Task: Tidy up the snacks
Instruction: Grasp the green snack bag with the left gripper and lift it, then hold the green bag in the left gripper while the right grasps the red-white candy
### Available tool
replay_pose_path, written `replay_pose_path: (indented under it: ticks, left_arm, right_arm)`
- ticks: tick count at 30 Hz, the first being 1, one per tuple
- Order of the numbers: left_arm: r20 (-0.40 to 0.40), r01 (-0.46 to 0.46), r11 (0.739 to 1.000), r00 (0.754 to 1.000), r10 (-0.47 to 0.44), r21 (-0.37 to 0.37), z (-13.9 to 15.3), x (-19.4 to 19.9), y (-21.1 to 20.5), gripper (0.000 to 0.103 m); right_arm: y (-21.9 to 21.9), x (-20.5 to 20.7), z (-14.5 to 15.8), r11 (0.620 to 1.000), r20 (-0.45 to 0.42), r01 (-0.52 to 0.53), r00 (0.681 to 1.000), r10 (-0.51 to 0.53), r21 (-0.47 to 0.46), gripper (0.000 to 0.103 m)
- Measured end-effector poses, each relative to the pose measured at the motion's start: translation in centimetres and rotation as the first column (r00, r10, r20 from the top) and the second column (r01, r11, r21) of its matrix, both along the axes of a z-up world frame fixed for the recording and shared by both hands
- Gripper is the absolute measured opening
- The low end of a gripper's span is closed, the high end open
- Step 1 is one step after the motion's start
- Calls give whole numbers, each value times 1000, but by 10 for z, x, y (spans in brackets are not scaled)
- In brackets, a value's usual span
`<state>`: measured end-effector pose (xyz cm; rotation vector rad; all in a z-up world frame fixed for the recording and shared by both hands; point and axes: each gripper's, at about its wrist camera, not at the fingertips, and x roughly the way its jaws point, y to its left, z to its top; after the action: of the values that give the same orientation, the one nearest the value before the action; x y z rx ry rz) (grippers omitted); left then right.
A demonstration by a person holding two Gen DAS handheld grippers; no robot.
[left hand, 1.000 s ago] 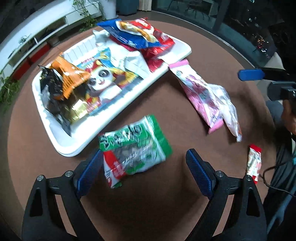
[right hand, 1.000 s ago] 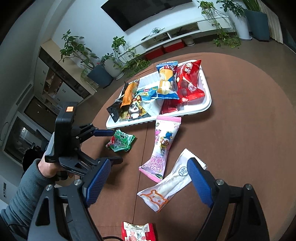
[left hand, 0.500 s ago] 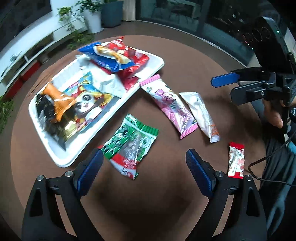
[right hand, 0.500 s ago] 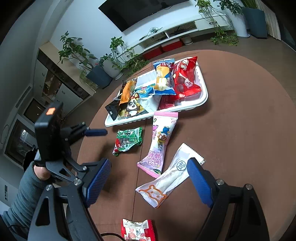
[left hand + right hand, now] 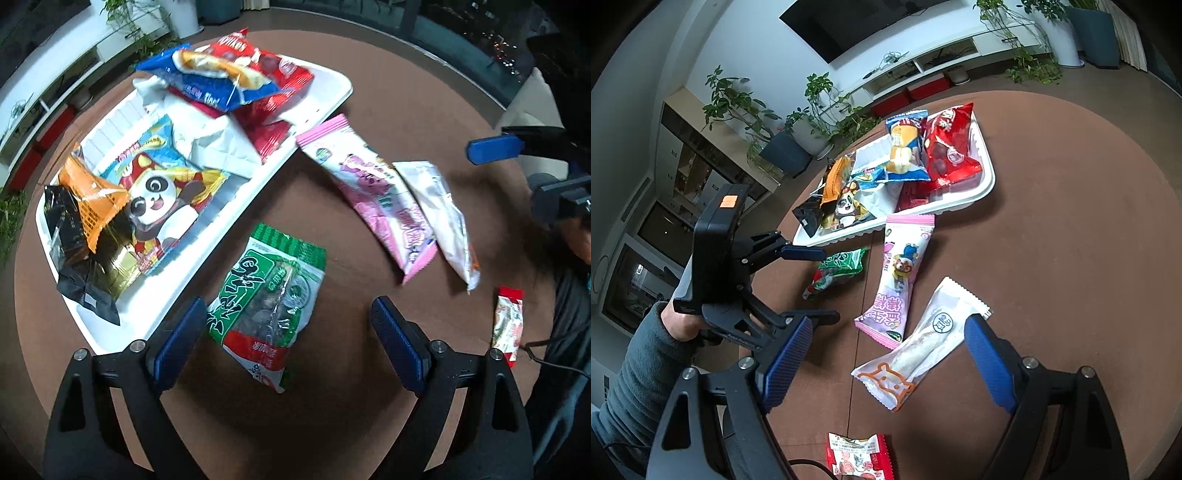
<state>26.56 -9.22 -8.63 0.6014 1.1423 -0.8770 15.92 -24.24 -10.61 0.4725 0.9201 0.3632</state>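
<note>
Both your grippers, left [image 5: 288,332] and right [image 5: 886,354], hang spread apart. Your left one hovers over the green packet [image 5: 267,299] beside the tray [image 5: 207,236].

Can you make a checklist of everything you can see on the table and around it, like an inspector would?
Surface: round brown table.
Job's things: white tray piled with snack bags; green packet, pink packet, white packet and small red packet lie loose on the table.
Clutter: nothing seen.
Grippers: left gripper open, over the green packet; right gripper open, over the white packet; neither holds anything.
Cables: dark cable near the table edge.
Surroundings: potted plants, white TV shelf.
</note>
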Motion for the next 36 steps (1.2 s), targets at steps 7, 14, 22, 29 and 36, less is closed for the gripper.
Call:
replay_pose_path:
  ticks: [7,14,22,29,36]
  left_arm:
    - [25,-5,1000,1000,5,15,-8,4,-9,82]
    - [26,-57,998,998,57,-22,-10,7,-11,46]
    - [38,-90,995,995,91,-35,-11,-13,-5,37]
    - [53,-198,978,978,202,-66,-11,-45,18,33]
    - [-10,-351,919,935,355,-181,-15,-82,66,33]
  right_arm:
    - [7,-3,-6,1000,-15,-14,1000,14,0,87]
    - [13,-8,-10,1000,-28,-20,999,19,-16,87]
    - [21,-21,-13,998,-41,-25,999,23,-53,87]
    - [27,-44,-20,996,-62,1,998,-7,-92,87]
    - [45,-76,-29,990,-58,-75,996,69,-120,87]
